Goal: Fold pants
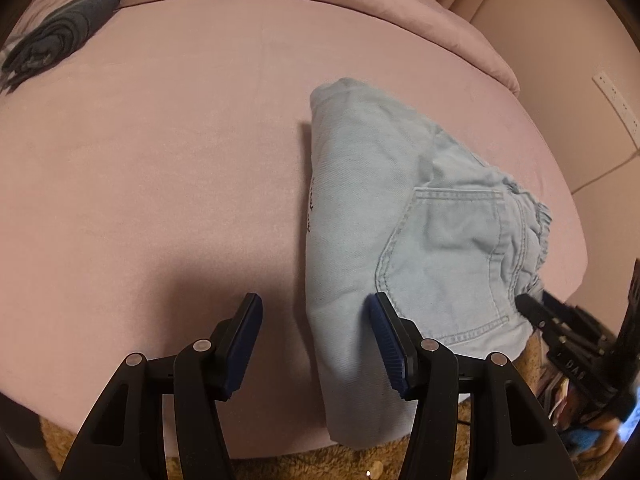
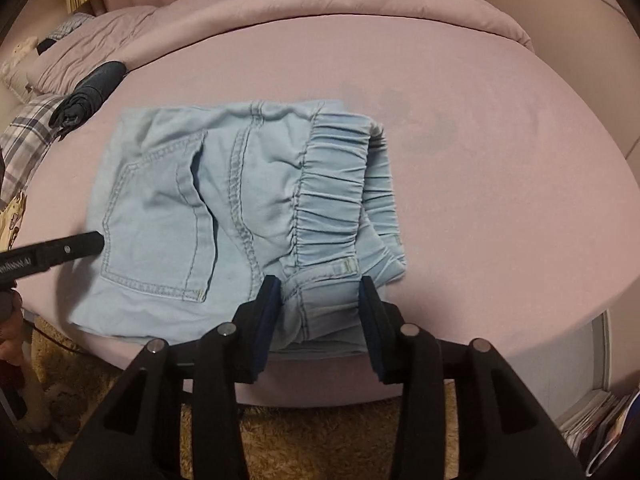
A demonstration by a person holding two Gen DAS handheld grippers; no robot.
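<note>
Light blue denim pants (image 2: 224, 208) lie folded into a compact rectangle on the pink bed (image 2: 480, 160), back pocket up and elastic waistband to the right. My right gripper (image 2: 320, 294) is open at the near edge, and the waistband corner lies flat between its fingers. My left gripper (image 1: 316, 312) is open over the left folded edge of the pants (image 1: 360, 208). Its right pad rests on the denim and its left pad stands off over bare sheet. A finger of the left gripper (image 2: 80, 246) shows beside the pocket. A black finger of the right gripper (image 1: 534, 310) shows at the waistband end.
A dark grey rolled garment (image 2: 94, 88) lies at the far left of the bed, near a plaid pillow (image 2: 28, 136). A bunched pink quilt (image 2: 360, 4) lines the far side. A tan shaggy rug (image 2: 320, 428) lies below the near edge, with magazines (image 2: 600, 424) at lower right.
</note>
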